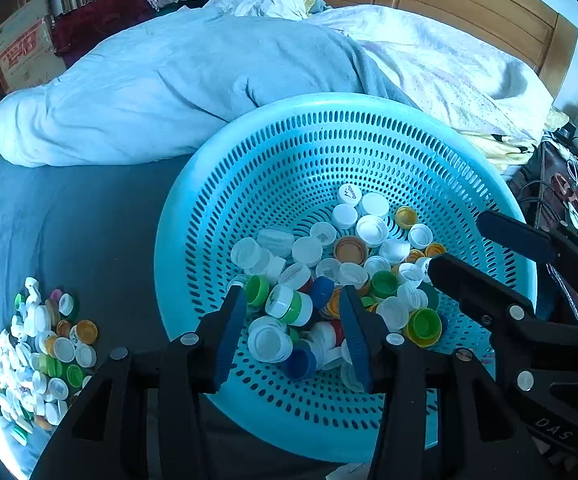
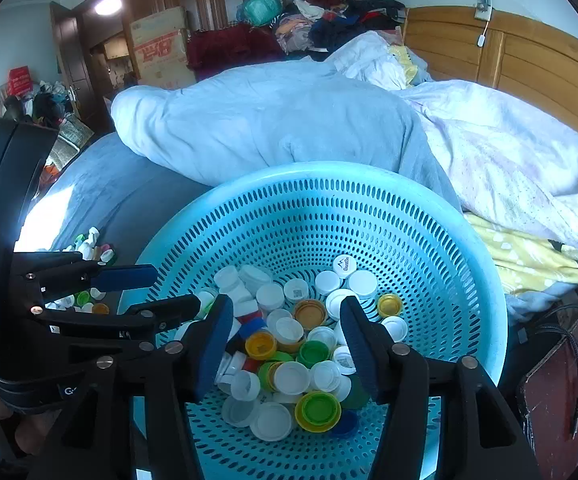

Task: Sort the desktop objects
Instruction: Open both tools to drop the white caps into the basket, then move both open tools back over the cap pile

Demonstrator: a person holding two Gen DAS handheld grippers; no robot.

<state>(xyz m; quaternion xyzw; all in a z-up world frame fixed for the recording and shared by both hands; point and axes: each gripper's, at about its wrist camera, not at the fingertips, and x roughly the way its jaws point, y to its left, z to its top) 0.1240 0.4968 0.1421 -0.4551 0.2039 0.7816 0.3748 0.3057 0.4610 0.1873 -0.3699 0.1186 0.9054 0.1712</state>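
A turquoise perforated basket (image 1: 289, 152) (image 2: 309, 208) stands on the bed and holds a heap of bottle caps (image 1: 353, 256) (image 2: 289, 344), white, green, yellow, orange and blue. My left gripper (image 1: 293, 312) is open and empty, its fingers down over the near side of the cap heap. My right gripper (image 2: 285, 320) is open and empty over the heap. It also shows in the left wrist view (image 1: 461, 244) at the basket's right side. The left gripper shows in the right wrist view (image 2: 169, 292) at the basket's left rim.
A second pile of caps (image 1: 45, 356) (image 2: 89, 248) lies on the blue bedsheet left of the basket. A rolled light-blue duvet (image 1: 177, 92) lies behind the basket. A wooden headboard (image 1: 469, 8) is at the back right. A cluttered dark surface with cables (image 2: 561, 380) is at the right.
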